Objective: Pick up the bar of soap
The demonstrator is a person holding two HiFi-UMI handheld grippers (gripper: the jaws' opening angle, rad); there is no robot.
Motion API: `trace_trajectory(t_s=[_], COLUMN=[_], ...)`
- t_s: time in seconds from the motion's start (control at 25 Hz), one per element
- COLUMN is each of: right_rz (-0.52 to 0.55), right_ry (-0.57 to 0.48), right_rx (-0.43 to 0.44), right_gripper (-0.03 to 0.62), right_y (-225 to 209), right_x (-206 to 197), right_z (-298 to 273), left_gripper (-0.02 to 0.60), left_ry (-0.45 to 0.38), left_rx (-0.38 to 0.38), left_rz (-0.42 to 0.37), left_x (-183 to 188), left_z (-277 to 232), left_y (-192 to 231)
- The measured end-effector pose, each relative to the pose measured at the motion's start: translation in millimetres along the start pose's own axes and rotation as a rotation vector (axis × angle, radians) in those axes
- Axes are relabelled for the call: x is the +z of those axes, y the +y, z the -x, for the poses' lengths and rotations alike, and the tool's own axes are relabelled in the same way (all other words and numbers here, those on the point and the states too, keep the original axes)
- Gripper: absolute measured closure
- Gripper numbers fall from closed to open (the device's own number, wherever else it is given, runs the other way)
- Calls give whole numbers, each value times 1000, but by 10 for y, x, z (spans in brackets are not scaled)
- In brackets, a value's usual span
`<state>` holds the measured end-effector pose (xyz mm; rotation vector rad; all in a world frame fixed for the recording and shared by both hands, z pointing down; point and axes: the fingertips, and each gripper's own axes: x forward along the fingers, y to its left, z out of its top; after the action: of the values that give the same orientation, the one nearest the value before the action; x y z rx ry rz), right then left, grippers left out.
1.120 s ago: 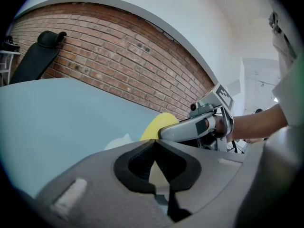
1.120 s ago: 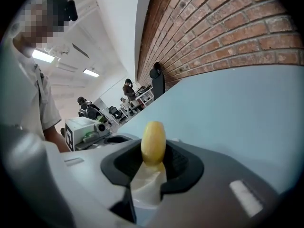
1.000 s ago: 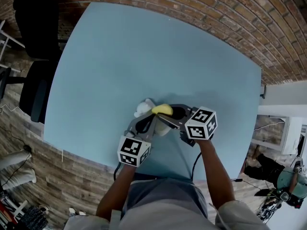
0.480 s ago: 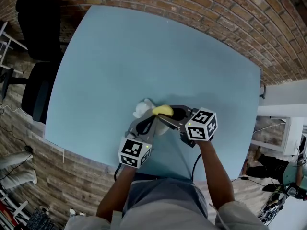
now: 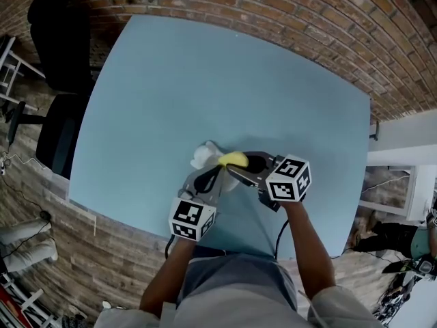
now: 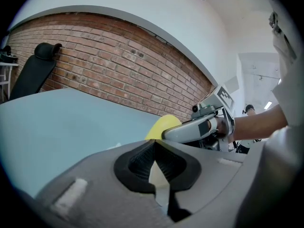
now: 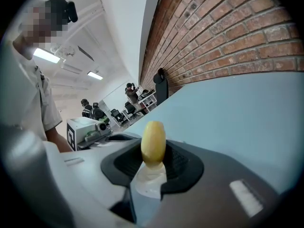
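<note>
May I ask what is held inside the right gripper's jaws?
A yellow bar of soap, clamped by the right gripper. A pale patch shows below it, unidentifiable; the pads cover the soap's sides.

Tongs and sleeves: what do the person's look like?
The left tongs and right tongs are grey with black ribbed pads; each carries a white cube of black square markers and trails a black cable. Sleeves are short and pale.

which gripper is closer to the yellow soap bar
Right. The right gripper has its jaws clamped on the soap bar; the left gripper sits just beside it, pinching a white wrapper.
</note>
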<state>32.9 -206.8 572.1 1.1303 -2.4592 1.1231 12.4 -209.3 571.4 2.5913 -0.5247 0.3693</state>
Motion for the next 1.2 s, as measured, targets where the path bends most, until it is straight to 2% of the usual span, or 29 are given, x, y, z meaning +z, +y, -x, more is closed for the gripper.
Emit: trace_trajectory(t_s=[0.72,1.2], right_rz=[63,134], right_ry=[-57,-120], right_rx=[0,6], right_gripper=[482,482], right_y=[292,561], right_x=[88,273], right_z=[308,546], left_gripper=[577,578], left_ry=[-29,-80], left_rx=[-9,-9], left_rz=[-63,-122], left_x=[296,661], left_z=[165,323], left_y=[-224,-410])
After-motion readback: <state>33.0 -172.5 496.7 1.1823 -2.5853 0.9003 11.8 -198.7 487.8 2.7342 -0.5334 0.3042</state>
